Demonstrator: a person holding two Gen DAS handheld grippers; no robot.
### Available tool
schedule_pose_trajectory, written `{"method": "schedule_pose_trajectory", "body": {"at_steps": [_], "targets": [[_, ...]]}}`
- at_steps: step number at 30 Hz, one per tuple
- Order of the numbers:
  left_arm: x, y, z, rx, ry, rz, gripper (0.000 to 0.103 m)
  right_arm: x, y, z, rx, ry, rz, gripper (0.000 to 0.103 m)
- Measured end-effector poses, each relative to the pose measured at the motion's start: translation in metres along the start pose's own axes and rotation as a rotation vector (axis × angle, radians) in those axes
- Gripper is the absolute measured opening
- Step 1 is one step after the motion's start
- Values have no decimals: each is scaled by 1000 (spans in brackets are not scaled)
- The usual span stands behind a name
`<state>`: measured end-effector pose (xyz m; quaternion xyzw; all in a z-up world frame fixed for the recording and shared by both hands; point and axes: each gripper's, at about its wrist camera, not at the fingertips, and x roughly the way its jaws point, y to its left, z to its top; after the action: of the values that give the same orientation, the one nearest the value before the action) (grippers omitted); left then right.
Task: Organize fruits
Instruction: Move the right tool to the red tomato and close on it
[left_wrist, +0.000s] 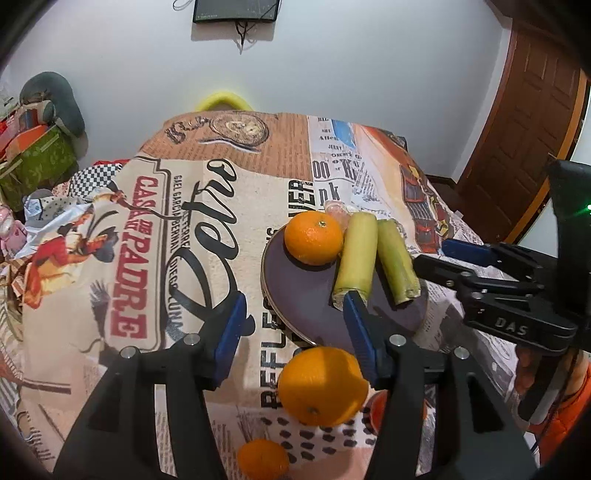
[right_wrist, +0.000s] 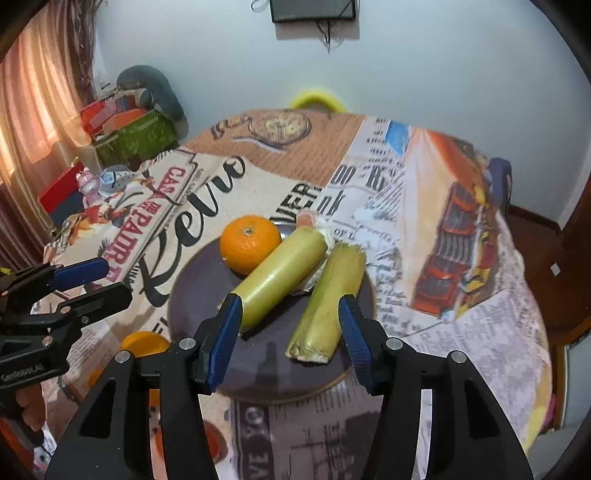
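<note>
Printed tablecloth (left_wrist: 155, 236) reading "CASA DE PADRE", gripper (left_wrist: 509, 295) marked "DAS"

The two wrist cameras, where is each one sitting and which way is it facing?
Left wrist: rides on the left tool, looking forward and down at the purple plate from its left; the right tool and a hand show.
Right wrist: rides on the right tool, looking down over the plate; the left tool shows.
Shared: plate, its orange, two green stalks, printed tablecloth.
</note>
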<state>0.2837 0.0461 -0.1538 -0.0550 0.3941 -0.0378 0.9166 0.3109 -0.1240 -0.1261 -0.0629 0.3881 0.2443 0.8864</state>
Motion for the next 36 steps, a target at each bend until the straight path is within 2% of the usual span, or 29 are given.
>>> {"method": "schedule_pose_trajectory", "body": {"at_steps": [6,13,26,36], "targets": [[-28,-6,-8,20,-27,23,58,-41,10,-9,-9,-71,-18,61],[-52,-8,-23,16,-33,30,59,-65,28,-30,-17,-90,-10,63],[-52,2,-62,5,36,55,59,-38,46,-78,12,35,42,63],[-34,9,-83,-5,100,47,59,-6,60,-94,19,117,89,63]]}}
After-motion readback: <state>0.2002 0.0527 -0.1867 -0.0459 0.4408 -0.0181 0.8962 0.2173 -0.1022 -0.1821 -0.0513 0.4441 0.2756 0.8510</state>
